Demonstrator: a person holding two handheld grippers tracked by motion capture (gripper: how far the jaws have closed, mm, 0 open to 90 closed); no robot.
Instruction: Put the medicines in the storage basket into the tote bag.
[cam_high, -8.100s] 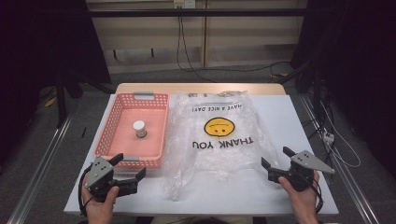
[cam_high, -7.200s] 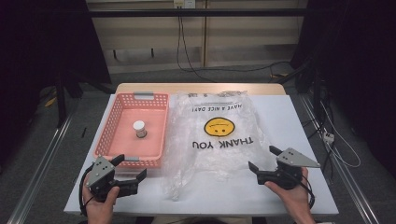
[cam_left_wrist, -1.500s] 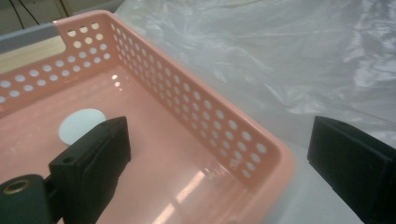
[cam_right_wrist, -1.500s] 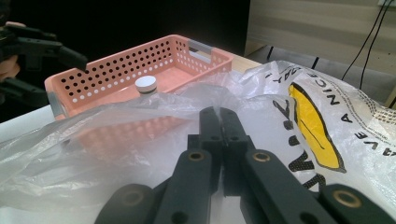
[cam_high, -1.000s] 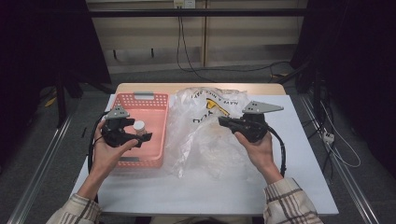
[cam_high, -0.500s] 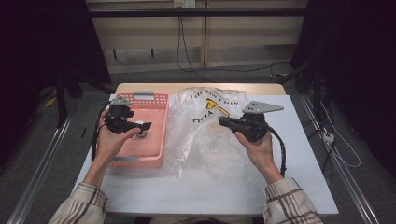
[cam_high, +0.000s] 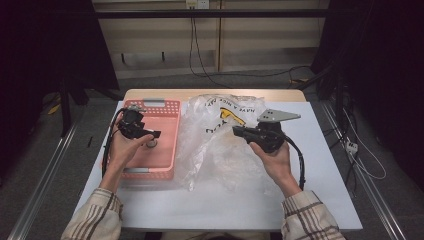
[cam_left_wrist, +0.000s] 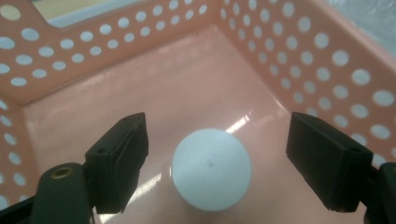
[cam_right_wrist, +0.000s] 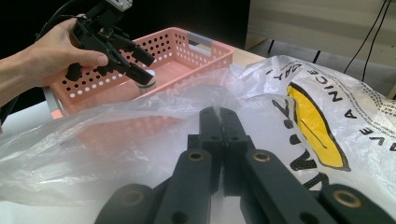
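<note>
The left claw (cam_left_wrist: 212, 163) hangs inside the pink basket (cam_high: 166, 131), its jaws spread wide on either side of a small white-topped cylinder (cam_left_wrist: 211, 168) that stands upright on the basket floor, touching neither jaw. The right claw (cam_right_wrist: 219, 122) is pressed together, pinching a fold of the clear plastic bag (cam_high: 220, 140), which is lifted off the white worktop (cam_high: 325, 150) just beside the basket.

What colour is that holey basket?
Salmon pink, the basket shows best in the left gripper view.
</note>
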